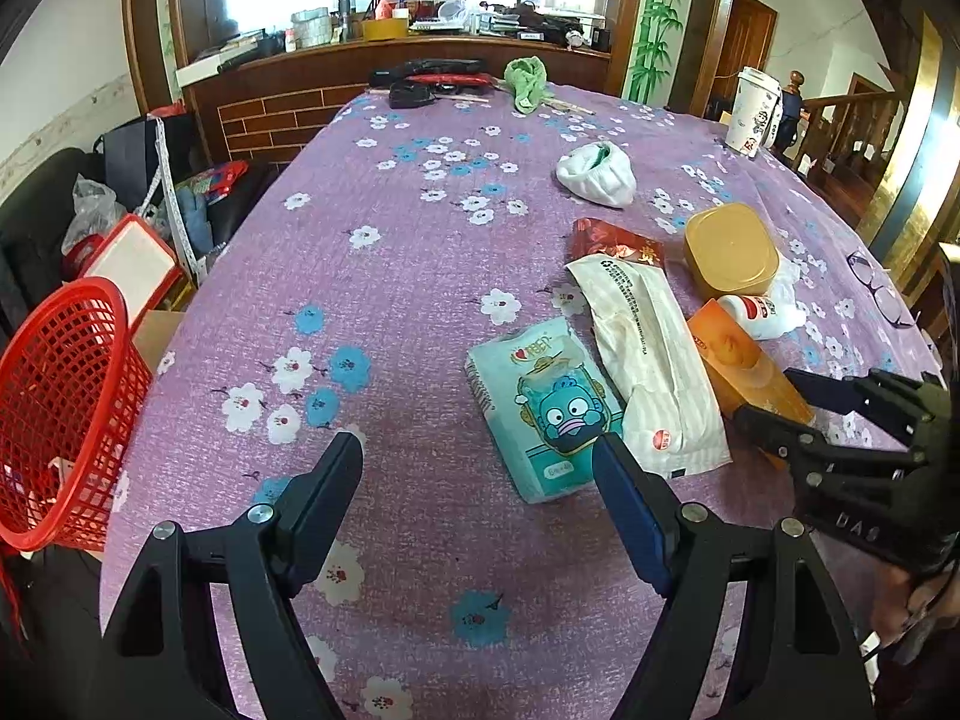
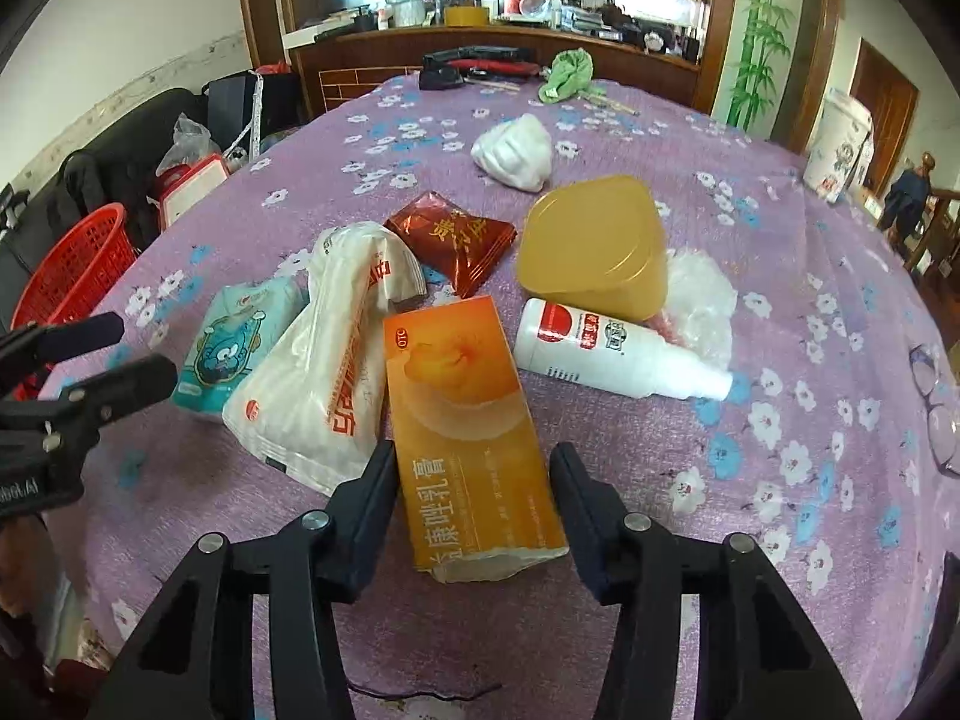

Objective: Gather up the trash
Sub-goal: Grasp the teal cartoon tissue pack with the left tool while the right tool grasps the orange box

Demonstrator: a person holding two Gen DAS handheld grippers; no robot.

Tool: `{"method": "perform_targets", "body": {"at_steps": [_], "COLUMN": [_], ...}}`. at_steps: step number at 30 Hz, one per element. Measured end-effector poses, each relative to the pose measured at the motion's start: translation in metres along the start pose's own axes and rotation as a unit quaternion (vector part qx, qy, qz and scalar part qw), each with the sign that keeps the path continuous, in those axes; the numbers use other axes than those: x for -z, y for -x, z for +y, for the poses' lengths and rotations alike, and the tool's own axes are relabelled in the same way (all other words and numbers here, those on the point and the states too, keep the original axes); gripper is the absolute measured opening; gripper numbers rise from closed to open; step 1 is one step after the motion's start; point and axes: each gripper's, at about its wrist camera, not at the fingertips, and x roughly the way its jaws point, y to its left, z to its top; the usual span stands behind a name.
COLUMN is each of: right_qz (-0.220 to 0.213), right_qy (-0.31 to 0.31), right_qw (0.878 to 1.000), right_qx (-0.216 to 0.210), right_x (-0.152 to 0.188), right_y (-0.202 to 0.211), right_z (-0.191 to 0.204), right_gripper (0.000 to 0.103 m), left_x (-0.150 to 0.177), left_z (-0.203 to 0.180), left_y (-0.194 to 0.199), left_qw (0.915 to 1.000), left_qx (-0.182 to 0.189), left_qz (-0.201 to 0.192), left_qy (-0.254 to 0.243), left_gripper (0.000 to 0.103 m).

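Orange cardboard ointment box (image 2: 465, 420) lies between spread right gripper (image 2: 474, 495) fingers, ungrasped | left gripper (image 1: 477, 486) fingers released, empty | trash pile on purple floral surface (image 1: 390, 276) | red mesh basket (image 1: 57, 408) nearly empty | progress: barely begun

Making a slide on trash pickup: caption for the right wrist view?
Right gripper, jaws open, straddles the orange box among litter on the floral tablecloth.
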Motion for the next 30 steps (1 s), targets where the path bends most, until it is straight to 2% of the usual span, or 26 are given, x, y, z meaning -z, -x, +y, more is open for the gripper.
{"method": "perform_targets", "body": {"at_steps": [2, 15, 18, 21, 24, 30], "right_qz": [-0.005, -0.034, -0.035, -0.036, -0.036, -0.038], "right_qy": [-0.008, -0.043, -0.048, -0.054, -0.055, -0.057], "right_qw": [1.000, 0.998, 0.998, 0.997, 0.997, 0.997], "right_qx": [-0.008, -0.025, -0.027, -0.032, -0.035, -0.040], "right_x": [0.003, 0.018, 0.020, 0.022, 0.023, 0.024], "right_y": [0.005, 0.032, 0.033, 0.033, 0.034, 0.035], "right_z": [-0.003, -0.022, -0.025, -0.028, -0.028, -0.024], "right_gripper": [0.052, 0.051, 0.049, 0.049, 0.049, 0.049], "left_x": [-0.002, -0.021, -0.023, -0.020, -0.016, -0.004], "left_z": [-0.002, -0.024, -0.030, -0.040, -0.037, -0.026], "left_y": [-0.003, -0.044, -0.055, -0.053, -0.049, -0.029], "left_qw": [1.0000, 0.9989, 0.9987, 0.9990, 0.9993, 0.9998], "left_qx": [0.001, 0.004, -0.008, -0.023, -0.017, -0.010], "left_qz": [0.004, 0.042, 0.048, 0.036, 0.032, 0.011], "left_qy": [0.002, 0.020, 0.012, -0.014, -0.014, -0.014], "left_gripper": [0.078, 0.077, 0.070, 0.055, 0.045, 0.039]}}
